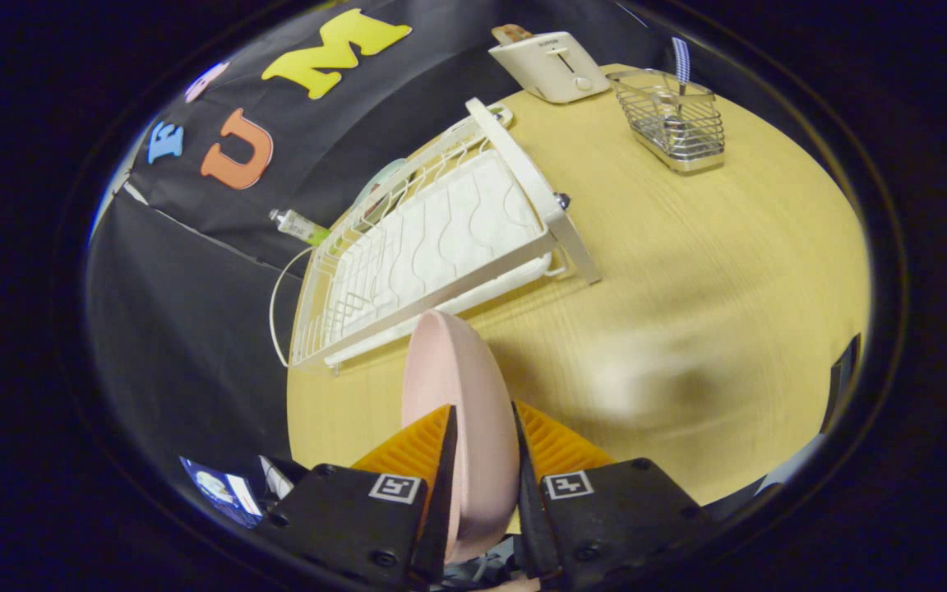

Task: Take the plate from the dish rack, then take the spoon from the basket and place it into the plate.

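1. Your gripper point(483, 436) has its jaws pinched on the pink plate point(457, 411); one finger presses each face, and the plate stands on edge between them, rim pointing ahead.
2. Plate is out of the rack and held above the wooden table point(687, 312). Its upper rim overlaps the near rail of the dish rack point(432, 238) in view; can't tell if they touch, likely apart.
3. Dish rack is just ahead of your fingers, white wire, lying long across the table's edge towards the booth wall. A white ribbed drain tray sits inside it.
4. Something pale green shows behind the rack's far wires, maybe another dish point(379, 185), too hidden to call.
5. A small tube with a green end point(299, 226) sticks out beside the rack on the wall side. A thin white cord point(276, 304) loops down off the table edge near it.
6. Beyond the rack, far end of the table: a white toaster point(549, 66) with a slice sticking up from its slot.
7. Just beside the toaster, the wire basket point(672, 119), metal mesh, upright. The spoon point(679, 86) stands in it, handle up, striped at the top, bowl down inside the mesh.
8. Basket and spoon are well apart from the plate, with bare tabletop between them.
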A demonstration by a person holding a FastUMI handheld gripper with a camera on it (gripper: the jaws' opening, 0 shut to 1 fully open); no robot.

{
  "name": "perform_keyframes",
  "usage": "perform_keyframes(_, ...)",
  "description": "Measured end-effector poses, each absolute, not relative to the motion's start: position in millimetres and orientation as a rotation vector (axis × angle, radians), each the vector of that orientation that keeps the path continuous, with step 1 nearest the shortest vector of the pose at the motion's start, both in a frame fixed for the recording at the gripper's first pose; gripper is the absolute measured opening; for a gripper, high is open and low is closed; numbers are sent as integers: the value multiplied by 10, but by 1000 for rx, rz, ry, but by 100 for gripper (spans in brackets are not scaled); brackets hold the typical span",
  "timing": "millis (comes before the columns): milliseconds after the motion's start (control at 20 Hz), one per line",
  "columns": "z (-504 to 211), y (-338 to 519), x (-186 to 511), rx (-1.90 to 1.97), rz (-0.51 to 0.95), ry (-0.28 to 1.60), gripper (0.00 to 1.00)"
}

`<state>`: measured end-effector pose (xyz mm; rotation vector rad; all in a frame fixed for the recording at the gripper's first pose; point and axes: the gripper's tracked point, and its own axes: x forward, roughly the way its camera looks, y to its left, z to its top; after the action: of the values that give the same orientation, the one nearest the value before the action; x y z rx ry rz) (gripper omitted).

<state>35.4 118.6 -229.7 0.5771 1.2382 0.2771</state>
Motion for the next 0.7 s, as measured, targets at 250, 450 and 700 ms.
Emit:
perform_keyframes(250, -2255, 1054, 434, 543, 287, 1176, 45)
perform_keyframes(450, -2096, 890, 500, 456, 286, 1045, 58)
perform_keyframes(700, -1827, 563, 523, 333, 264, 858, 79)
